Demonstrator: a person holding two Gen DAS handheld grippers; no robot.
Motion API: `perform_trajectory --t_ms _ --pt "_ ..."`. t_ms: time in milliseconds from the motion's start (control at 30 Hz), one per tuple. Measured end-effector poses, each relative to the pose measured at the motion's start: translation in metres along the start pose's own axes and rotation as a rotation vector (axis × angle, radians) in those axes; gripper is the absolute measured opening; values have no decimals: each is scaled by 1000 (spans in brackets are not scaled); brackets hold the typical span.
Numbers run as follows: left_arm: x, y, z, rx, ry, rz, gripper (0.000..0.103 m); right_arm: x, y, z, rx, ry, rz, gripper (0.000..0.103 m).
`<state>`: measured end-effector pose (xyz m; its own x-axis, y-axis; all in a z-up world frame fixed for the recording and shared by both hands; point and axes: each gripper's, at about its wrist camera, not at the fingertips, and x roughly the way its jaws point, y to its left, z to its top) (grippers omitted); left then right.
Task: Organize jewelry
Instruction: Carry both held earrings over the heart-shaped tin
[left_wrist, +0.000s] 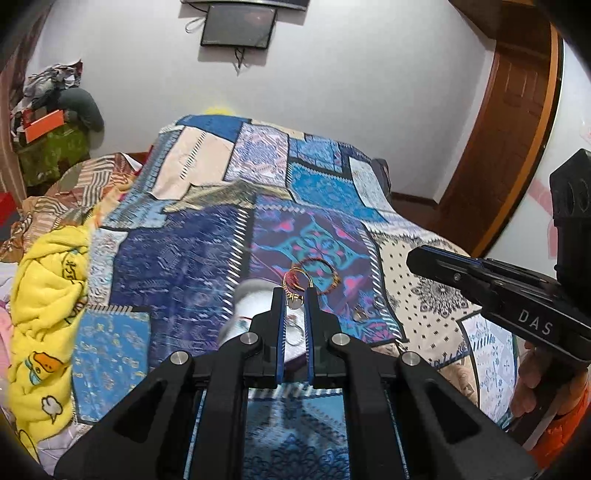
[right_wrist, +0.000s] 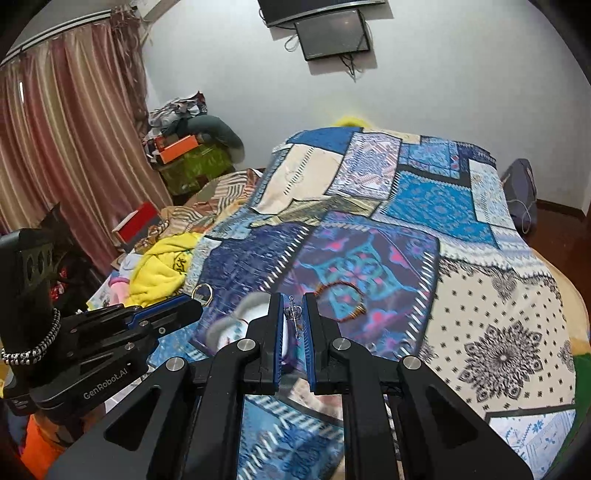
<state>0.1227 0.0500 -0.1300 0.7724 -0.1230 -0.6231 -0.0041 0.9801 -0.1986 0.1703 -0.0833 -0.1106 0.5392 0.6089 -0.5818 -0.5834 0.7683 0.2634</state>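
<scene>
My left gripper (left_wrist: 294, 295) is shut on a gold hoop earring (left_wrist: 295, 278) with a small dangling charm, held above the bed. In the right wrist view that hoop (right_wrist: 202, 291) sticks out past the left gripper's tip (right_wrist: 184, 308). My right gripper (right_wrist: 293, 304) is shut on a small silver crown brooch (right_wrist: 293, 314). It shows from the side in the left wrist view (left_wrist: 417, 256). A red and brown beaded bracelet (left_wrist: 321, 275) lies on the patchwork bedspread (left_wrist: 184, 258), just beyond both grippers; it also shows in the right wrist view (right_wrist: 341, 299). A blurred white dish (right_wrist: 251, 317) sits under the grippers.
A crumpled yellow blanket (left_wrist: 48, 295) lies at the bed's left edge. A pile of clothes and boxes (left_wrist: 51, 122) stands in the far left corner by a curtain (right_wrist: 66, 147). A wooden door (left_wrist: 509, 147) is at the right. A small ring (left_wrist: 359, 314) lies on the bedspread.
</scene>
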Motion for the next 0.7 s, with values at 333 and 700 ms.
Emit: perform_trajectory --t_ms 333,700 --pt "5 36 -1 -31 8 0 8 34 19 2 -17 48 17 9" --pt "46 49 -18 -33 108 -55 8 84 26 -3 -12 154 33 9"
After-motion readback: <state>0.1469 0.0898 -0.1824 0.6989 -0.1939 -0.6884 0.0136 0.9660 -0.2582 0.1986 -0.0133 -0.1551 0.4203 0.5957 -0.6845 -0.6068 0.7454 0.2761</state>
